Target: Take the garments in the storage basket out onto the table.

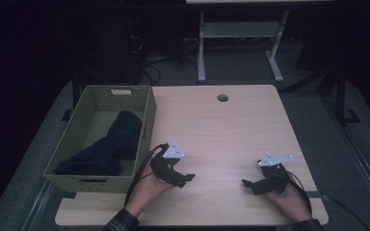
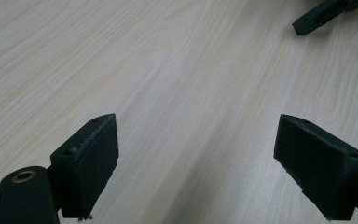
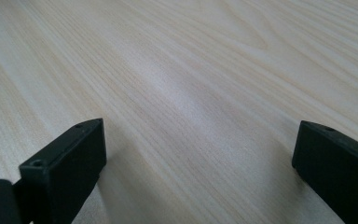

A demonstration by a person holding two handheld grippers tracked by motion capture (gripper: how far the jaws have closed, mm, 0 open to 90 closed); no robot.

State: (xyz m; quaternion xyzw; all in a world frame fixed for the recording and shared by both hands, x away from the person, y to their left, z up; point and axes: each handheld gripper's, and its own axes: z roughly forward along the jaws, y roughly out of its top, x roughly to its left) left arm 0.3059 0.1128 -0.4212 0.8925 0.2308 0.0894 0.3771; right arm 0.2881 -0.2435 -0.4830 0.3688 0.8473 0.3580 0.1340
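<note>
Lab or office room: wooden desk [image 1: 231,125] with cable hole [image 1: 222,98], tangled cables [image 1: 149,67], grey carpet [image 1: 318,115], second desk's frame [image 1: 241,33]

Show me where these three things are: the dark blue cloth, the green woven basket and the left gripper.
dark blue cloth [image 1: 118,139], high view, on the middle of its folded bulk.
green woven basket [image 1: 96,184], high view, on its near wall.
left gripper [image 1: 189,179], high view, midway between its open black jaw tips.
</note>
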